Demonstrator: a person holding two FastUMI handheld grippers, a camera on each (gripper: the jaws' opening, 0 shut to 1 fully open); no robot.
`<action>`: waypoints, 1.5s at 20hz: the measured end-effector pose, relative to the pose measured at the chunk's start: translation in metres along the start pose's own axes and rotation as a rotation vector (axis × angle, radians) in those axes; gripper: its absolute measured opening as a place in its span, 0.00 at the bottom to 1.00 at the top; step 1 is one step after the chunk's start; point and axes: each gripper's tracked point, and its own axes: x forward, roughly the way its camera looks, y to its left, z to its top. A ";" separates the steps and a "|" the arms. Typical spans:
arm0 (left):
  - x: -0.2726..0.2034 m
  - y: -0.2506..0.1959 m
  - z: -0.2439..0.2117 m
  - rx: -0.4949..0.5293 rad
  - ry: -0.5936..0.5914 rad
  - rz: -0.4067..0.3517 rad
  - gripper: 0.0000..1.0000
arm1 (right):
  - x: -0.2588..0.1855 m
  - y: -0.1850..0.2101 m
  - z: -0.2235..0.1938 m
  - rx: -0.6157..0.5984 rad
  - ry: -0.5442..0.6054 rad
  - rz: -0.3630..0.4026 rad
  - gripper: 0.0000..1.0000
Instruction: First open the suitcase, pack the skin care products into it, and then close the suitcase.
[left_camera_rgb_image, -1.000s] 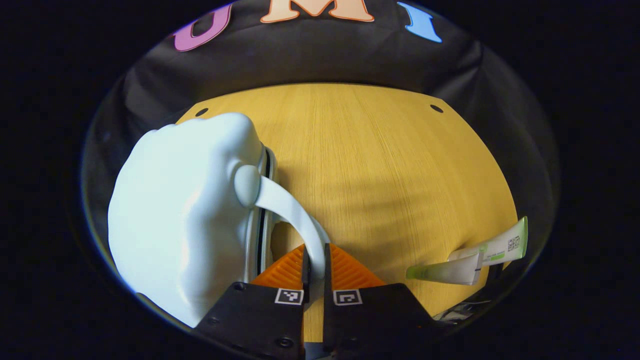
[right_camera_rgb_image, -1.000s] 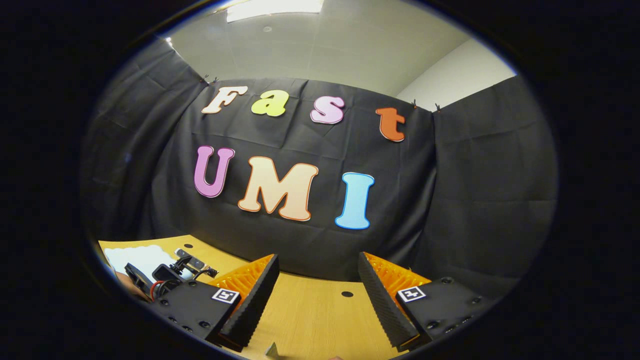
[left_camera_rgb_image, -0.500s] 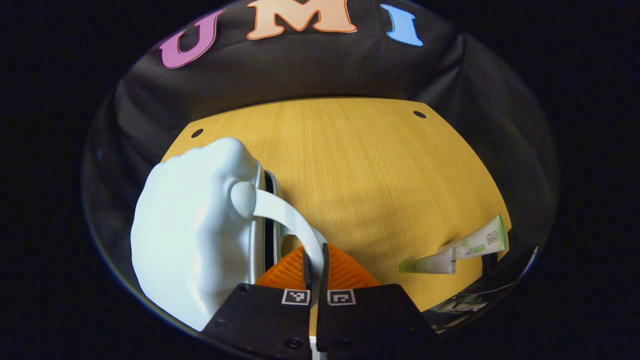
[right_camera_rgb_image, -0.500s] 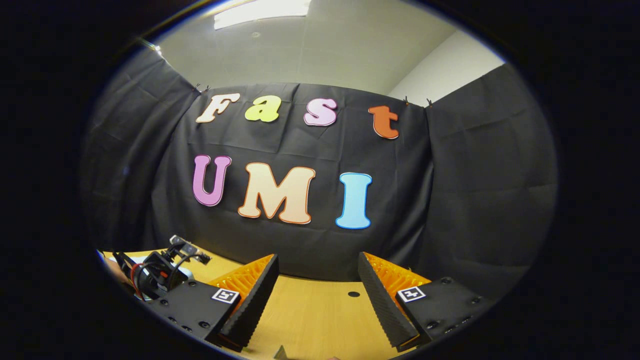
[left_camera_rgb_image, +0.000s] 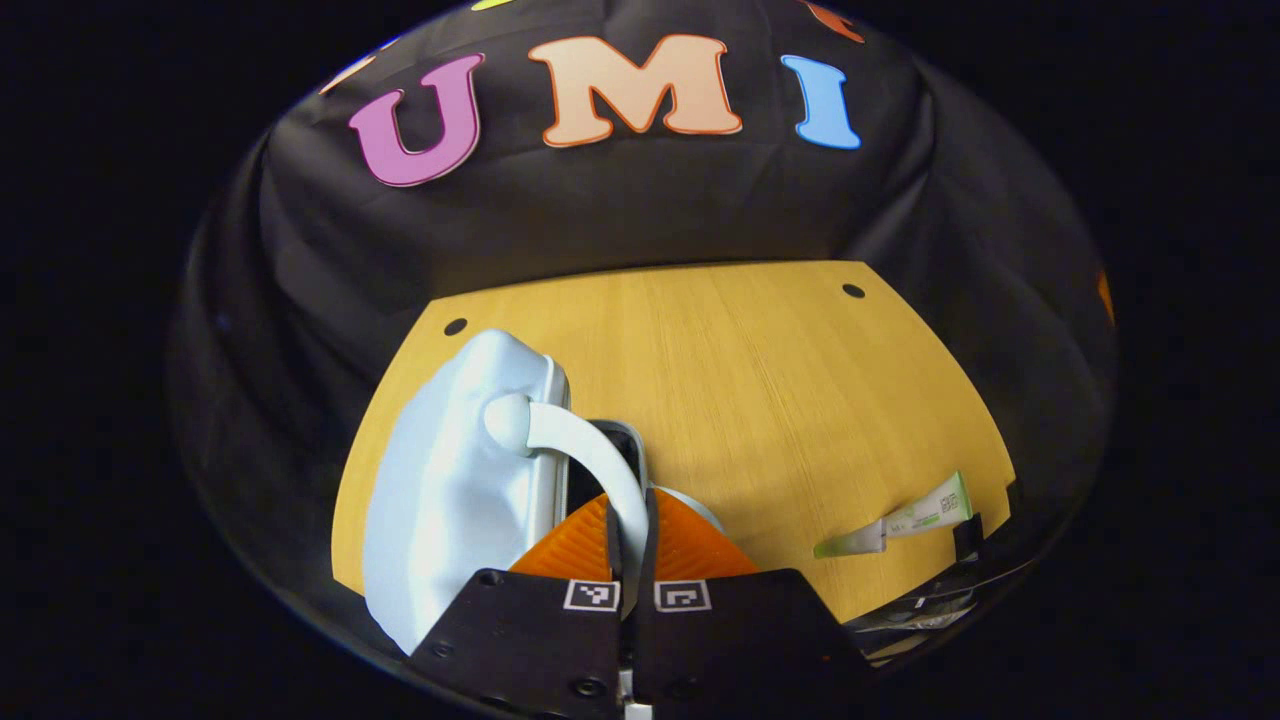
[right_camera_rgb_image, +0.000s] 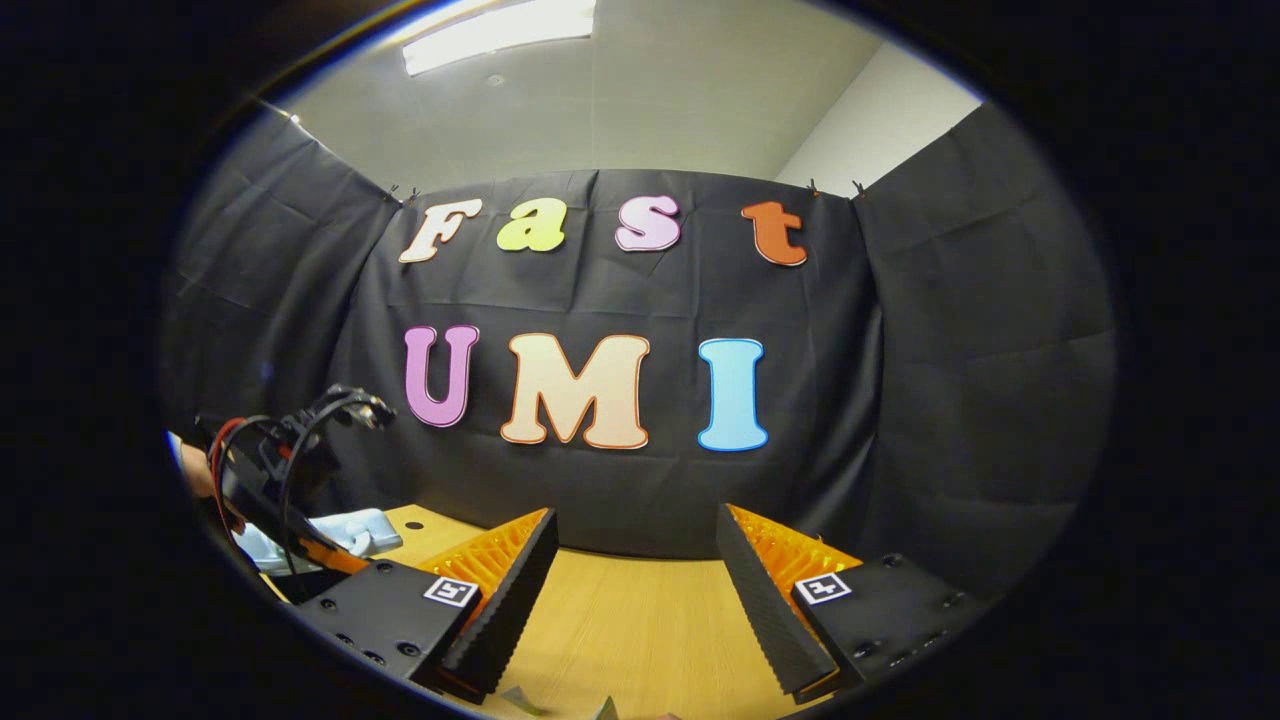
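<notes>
In the left gripper view, a small white suitcase (left_camera_rgb_image: 450, 500) lies on the wooden table (left_camera_rgb_image: 760, 400) at the left. Its curved white handle (left_camera_rgb_image: 585, 450) runs down between the fingers of my left gripper (left_camera_rgb_image: 628, 520), which is shut on it. The lid is lifted and a dark gap shows beside the handle. A white and green skin care tube (left_camera_rgb_image: 900, 522) lies at the table's right side. In the right gripper view, my right gripper (right_camera_rgb_image: 632, 590) hangs open above the table, nothing between its fingers. The suitcase (right_camera_rgb_image: 330, 530) and the other gripper's body (right_camera_rgb_image: 270, 470) appear at its far left.
Black cloth walls close in the table's back and sides. Small dark holes (left_camera_rgb_image: 853, 291) mark the table's far corners. Some dark packaging (left_camera_rgb_image: 940, 600) sits at the table's near right edge. Bare wood stretches between the suitcase and the tube.
My left gripper has pulled up and back with the handle, raising the suitcase lid so a dark gap opens. In the right gripper view the left gripper has risen; my right gripper stays open.
</notes>
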 end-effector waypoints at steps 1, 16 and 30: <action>-0.010 0.010 0.004 -0.002 -0.018 0.005 0.00 | 0.000 0.003 -0.001 0.013 0.003 0.002 0.99; -0.053 0.197 0.056 -0.098 -0.236 0.083 0.00 | 0.011 0.102 0.007 -0.032 -0.008 -0.018 0.99; -0.030 0.382 0.019 -0.167 -0.289 0.282 0.00 | 0.026 0.183 -0.014 -0.041 0.046 -0.020 1.00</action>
